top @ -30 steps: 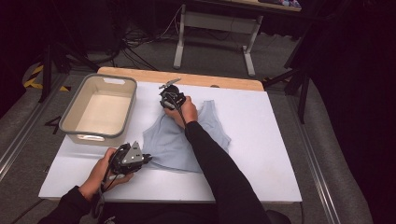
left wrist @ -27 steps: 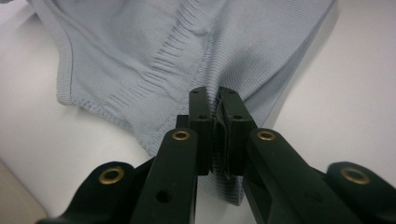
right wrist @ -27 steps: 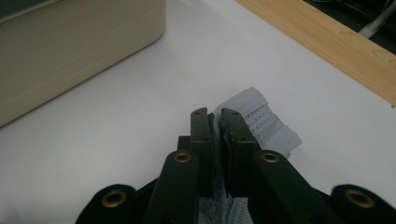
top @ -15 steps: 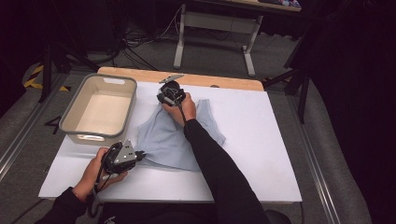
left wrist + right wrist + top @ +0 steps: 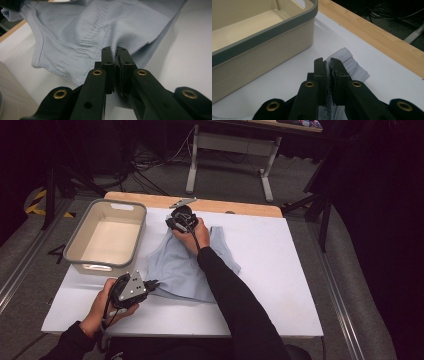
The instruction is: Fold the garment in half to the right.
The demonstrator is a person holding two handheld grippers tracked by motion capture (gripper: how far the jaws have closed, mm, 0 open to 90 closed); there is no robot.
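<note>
Knit fabric forms the work item: a pale blue garment (image 5: 187, 265) of fine ribbed weave, with a denser banded hem and short rows of open slits across the panel, seen close in the left gripper view (image 5: 82, 37). It lies rumpled at the centre of the white counter (image 5: 280, 285), whose surface is smooth and matte.

At 7 o'clock from the garment, the left hand-held gripper (image 5: 150, 284) has its black jaws closed on the near hem; in the left gripper view (image 5: 116, 58) the two flat pads pinch a fold of the knit between them. The gripper body is black, with a grey three-cornered plate on top.

At 12 o'clock from the garment's centre, the right hand-held gripper (image 5: 172, 221) is clamped on the far corner of the cloth. In the right gripper view (image 5: 327, 66) the ribbed edge (image 5: 352, 66) bunches between the closed pads and spills past them onto the counter. A black sleeve (image 5: 235, 300) crosses the right half of the garment and hides part of it.

At 10 o'clock stands a rectangular beige plastic bin (image 5: 80, 262) with a grey rim, rounded corners and smooth walls, just beside the cloth. A light wooden strip (image 5: 240, 207) runs along the counter's far edge, and a metal-legged frame (image 5: 230, 145) stands on the floor beyond.
</note>
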